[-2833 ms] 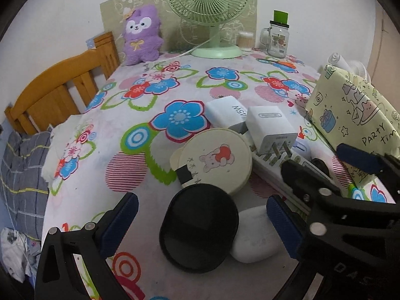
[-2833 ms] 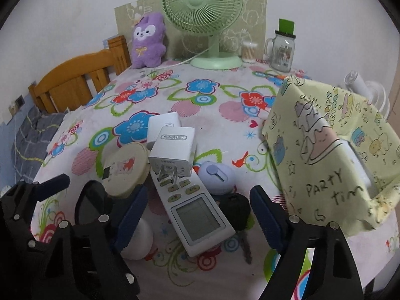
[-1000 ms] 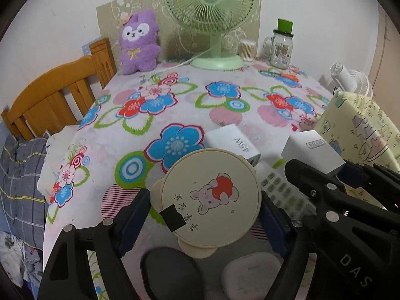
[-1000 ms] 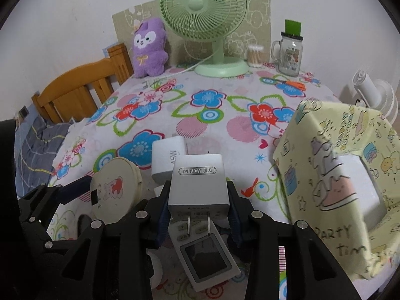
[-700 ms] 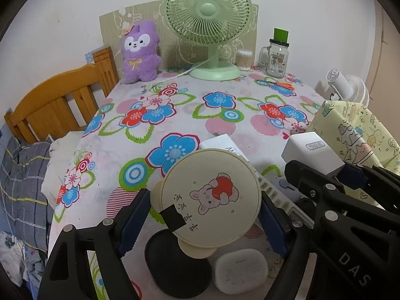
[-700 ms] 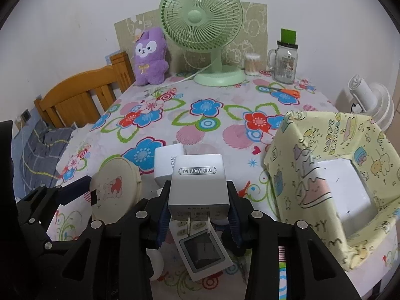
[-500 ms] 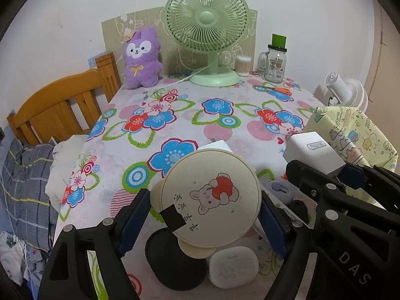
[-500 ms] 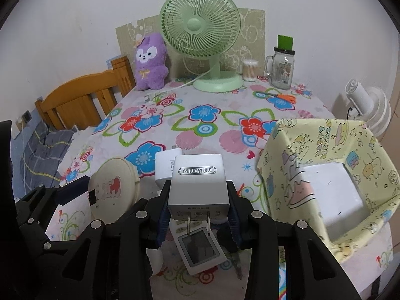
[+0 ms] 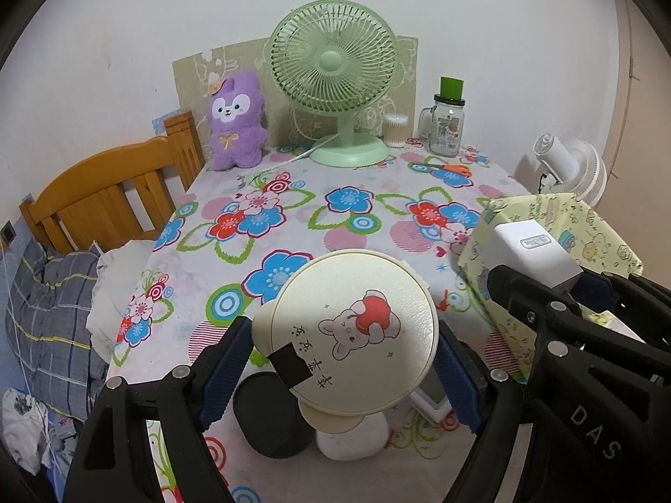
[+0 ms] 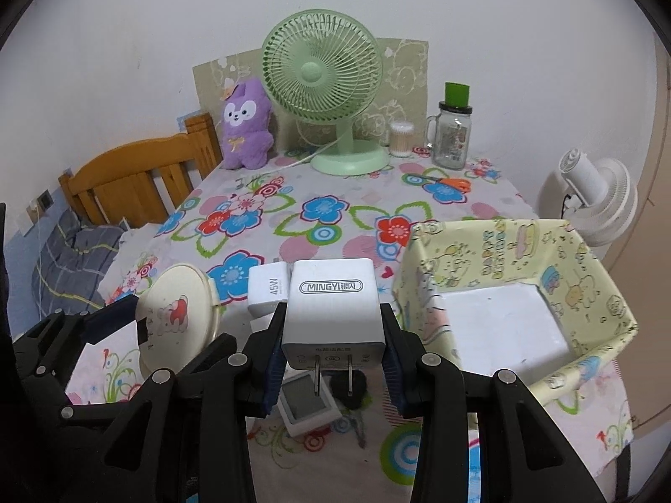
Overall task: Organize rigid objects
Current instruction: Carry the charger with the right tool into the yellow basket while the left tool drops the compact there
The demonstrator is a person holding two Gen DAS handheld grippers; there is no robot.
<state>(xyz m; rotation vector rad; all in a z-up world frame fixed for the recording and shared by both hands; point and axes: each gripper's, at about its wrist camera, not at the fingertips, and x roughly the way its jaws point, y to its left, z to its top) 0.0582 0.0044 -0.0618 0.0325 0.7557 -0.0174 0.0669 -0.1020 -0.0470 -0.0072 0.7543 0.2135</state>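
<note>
Cream-coloured and round, the compact mirror (image 9: 350, 331) with its cartoon rabbit is sitting between the blue pads of your left gripper (image 9: 342, 375), whose jaws are standing fairly wide and pressing on the mirror's rim as you are holding it above the flowered tablecloth (image 9: 293, 209). Your right gripper (image 10: 333, 346) is clamping a white MINGYI charger (image 10: 331, 306) at a narrow opening, prongs pointing back toward the camera, just left of the yellow cartoon-print box (image 10: 495, 260), whose white floor is showing through the open top. Beneath the raised mirror, a black round disc (image 9: 268, 415) and a white rounded case (image 9: 356, 440) are lying side by side on the cloth. Under the charger, a white remote with a grey screen (image 10: 306, 406) and a second white adapter marked 45W (image 10: 268, 289) are resting on the table. Farther back, a green desk fan (image 10: 323, 79), a purple plush toy (image 10: 245, 125) and a glass jar with a green lid (image 10: 453, 134) are standing along the wall.
</note>
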